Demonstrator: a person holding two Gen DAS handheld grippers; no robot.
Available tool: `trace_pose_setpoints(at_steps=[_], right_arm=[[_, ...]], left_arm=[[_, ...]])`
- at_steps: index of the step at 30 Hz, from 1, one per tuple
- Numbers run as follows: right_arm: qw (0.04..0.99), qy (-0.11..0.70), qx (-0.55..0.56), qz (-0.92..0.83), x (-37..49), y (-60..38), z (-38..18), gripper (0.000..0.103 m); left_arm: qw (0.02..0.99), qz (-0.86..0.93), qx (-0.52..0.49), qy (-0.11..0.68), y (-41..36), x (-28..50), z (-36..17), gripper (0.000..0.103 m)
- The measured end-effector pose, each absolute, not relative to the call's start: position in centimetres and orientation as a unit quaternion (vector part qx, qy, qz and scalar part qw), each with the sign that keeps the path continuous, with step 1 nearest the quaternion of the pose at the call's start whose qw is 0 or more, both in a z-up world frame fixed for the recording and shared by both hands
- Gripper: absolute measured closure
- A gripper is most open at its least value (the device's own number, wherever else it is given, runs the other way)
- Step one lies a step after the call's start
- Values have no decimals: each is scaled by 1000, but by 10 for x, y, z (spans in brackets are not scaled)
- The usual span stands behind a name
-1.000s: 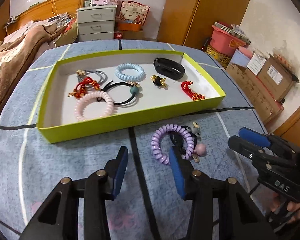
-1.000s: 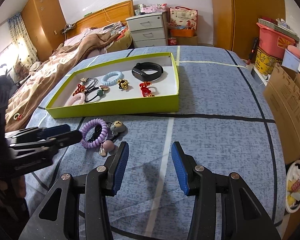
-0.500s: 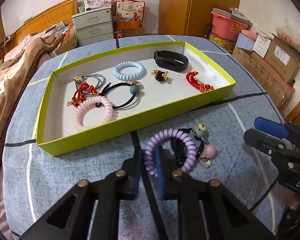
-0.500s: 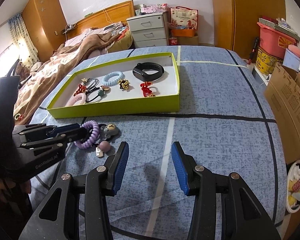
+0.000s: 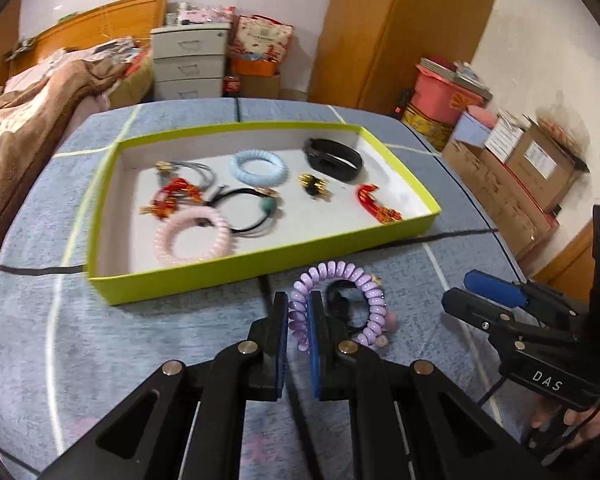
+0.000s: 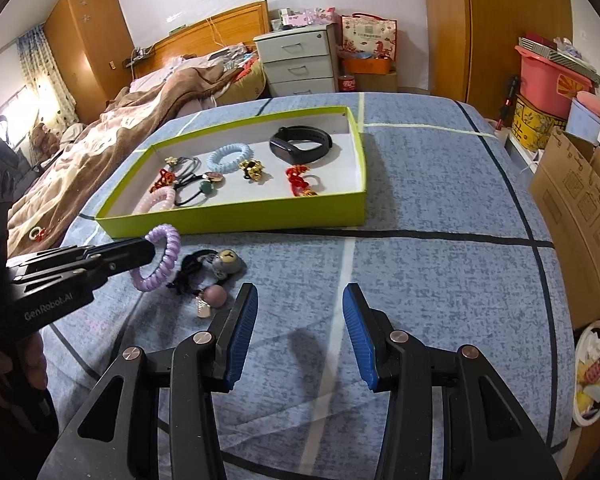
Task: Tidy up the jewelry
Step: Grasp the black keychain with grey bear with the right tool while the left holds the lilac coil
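Left tongs (image 5: 298, 332): closed on the near-left arc of the purple coil tie (image 5: 340, 304), low centre of the left wrist view; the coil sits pinched between the two blue pads.
Right tongs (image 6: 300, 332): wide open, holding nothing, hovering over bare cloth at the bottom centre of the right wrist view.
Purple coil tie, place: in the right wrist view (image 6: 160, 258) it appears raised off the bench (image 6: 440, 280), tilted, just in front of the tray's near wall.
Handling: a light, springy plastic spiral by the look of it; it should flex and stretch rather than break, but the smooth loops could slip or twist between flat pads. A grip across one arc of the ring, as here, seems right.
Tray (image 5: 260, 268): lime-green, shallow, middle of the left wrist view; it holds a pink coil tie (image 5: 194, 236), a pale blue coil tie (image 5: 258, 168), a black wristband (image 5: 332, 154) and small red and gold pieces.
Left on the bench: a black charm tie (image 6: 210, 270) with a grey bear head and a pink bead, lying just beside the lifted coil; whether it touches the coil I cannot tell.
Risk: the tie's loops might snag the coil as it goes up and over the wall.
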State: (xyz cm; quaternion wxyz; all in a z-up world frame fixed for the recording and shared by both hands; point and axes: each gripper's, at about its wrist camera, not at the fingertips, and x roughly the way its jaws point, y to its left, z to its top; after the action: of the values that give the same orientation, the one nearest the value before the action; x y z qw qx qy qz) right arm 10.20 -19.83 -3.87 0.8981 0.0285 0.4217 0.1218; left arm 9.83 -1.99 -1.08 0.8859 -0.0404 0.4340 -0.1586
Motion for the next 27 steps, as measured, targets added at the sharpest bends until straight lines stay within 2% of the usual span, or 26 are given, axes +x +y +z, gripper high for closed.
trace_pose_setpoints(at_steps=[27], right_arm=[[884,441,-21,153,125,-134,-60,58]], left_arm=[[894,-126,-54,426,17,98,-12,93]])
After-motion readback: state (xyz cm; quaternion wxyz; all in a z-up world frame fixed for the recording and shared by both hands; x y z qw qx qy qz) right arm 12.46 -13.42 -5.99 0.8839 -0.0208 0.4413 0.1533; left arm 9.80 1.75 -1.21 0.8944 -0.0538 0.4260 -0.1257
